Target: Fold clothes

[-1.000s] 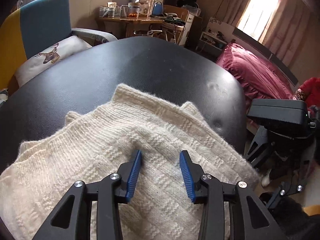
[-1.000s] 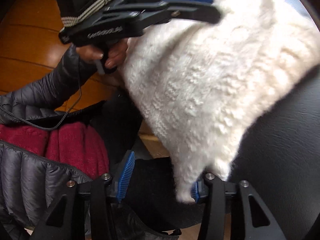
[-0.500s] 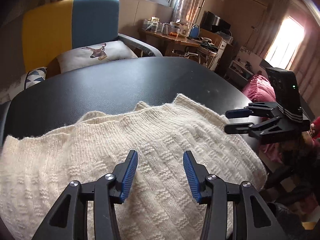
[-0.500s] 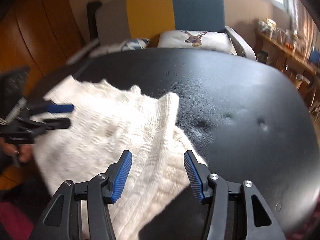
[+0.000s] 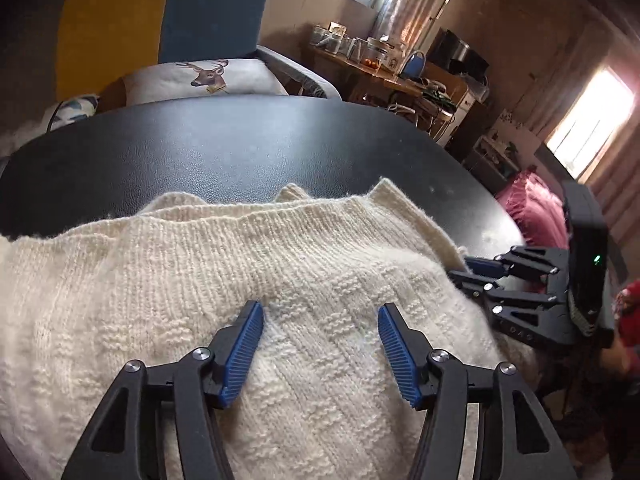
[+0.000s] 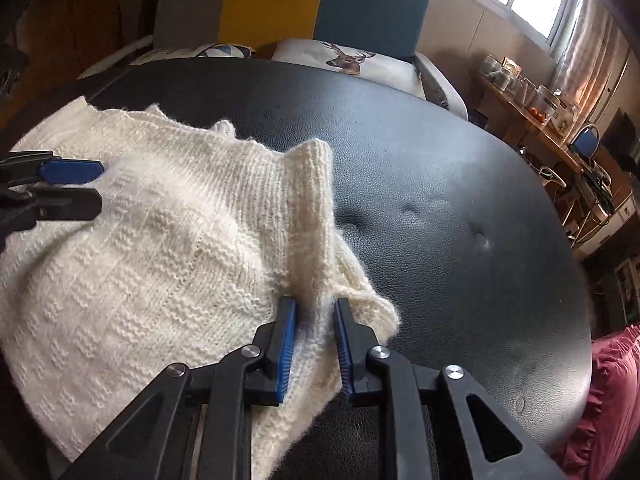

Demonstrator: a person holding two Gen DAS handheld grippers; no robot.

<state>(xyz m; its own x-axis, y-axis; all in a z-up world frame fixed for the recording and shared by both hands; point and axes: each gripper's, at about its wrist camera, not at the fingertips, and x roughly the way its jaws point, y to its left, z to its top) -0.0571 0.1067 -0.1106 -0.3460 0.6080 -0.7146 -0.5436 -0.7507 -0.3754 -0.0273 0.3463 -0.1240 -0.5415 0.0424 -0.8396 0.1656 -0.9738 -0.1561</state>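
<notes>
Pinching a raised fold of the cream knit sweater (image 6: 168, 248), your right gripper (image 6: 314, 312) grips its right edge; your left gripper (image 5: 320, 320) hovers wide over it on the black table (image 6: 440, 168).

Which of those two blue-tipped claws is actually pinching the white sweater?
The right gripper: its fingers are nearly closed on a bunched fold of the cream sweater. The left gripper hangs wide open above it.

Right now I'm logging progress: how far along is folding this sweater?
Early. Done: the cream sweater lies on the black table, layers already overlapping. In hand: the right tool pinches its right edge, while the left tool hovers open over the knit. Left: a tidy final fold.
</notes>
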